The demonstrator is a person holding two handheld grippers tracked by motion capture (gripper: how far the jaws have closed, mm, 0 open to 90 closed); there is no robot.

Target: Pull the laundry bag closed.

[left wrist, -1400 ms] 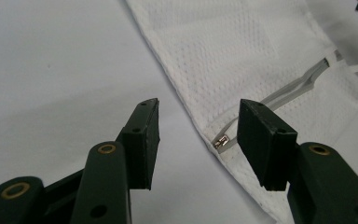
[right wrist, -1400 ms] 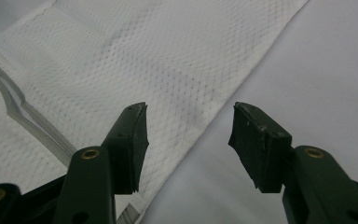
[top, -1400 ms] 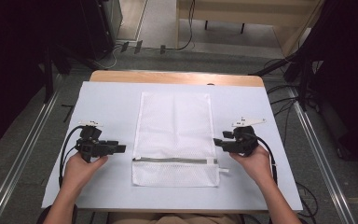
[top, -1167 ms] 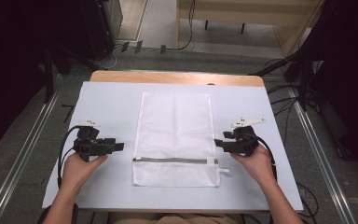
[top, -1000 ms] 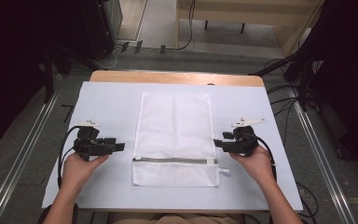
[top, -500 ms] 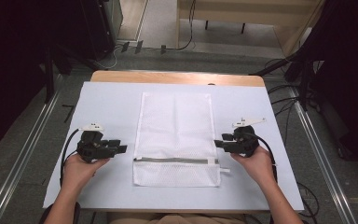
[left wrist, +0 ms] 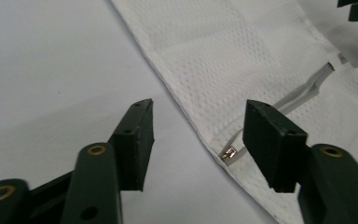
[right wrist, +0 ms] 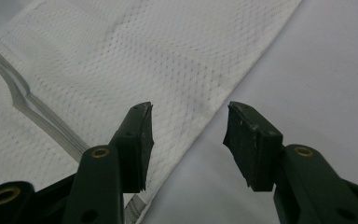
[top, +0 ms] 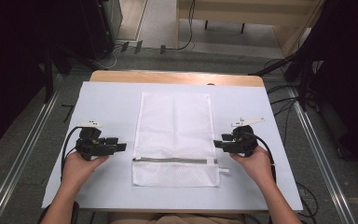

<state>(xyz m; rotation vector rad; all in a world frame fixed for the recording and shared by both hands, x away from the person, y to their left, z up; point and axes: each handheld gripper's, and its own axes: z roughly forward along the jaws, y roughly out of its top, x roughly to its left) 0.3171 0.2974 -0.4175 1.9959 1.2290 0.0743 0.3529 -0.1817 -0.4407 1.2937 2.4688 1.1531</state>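
- The left hand-held gripper point(top: 121, 147) sits released just off the left edge of the mesh bag point(top: 175, 135), its jaws having just been opening, with nothing pinched. In the left gripper view the edge and the zipper's metal end point(left wrist: 228, 153) lie in the gap, untouched. If it shuts from there, I'd guess the one pad lands on bare tabletop point(top: 107, 102) and only scrapes the hem.
- The right hand-held gripper point(top: 217, 143) is also released, at the bag's right edge by the zipper. Its jaws have just been opening a little, and no cloth is clamped. In the right gripper view the edge runs between the pads, so a bite could take only the top layer and leave the lower one flat.
- The bag lies flat in the middle of the tabletop, zipper point(top: 175, 160) towards the person, pull tab point(top: 223, 170) sticking out on the right. Thin mesh lying this flat gives little to get under; pads pushed along it would likely bunch or slide the bag instead of lifting it.
- If one side grips before the other, the bag could skew and the zipper line twist.
- The pull tab is small and lies close to the right pads; a careless close might catch it rather than the cloth.
- The white sheet point(top: 261, 140) under the bag could get nipped along with it and drag.
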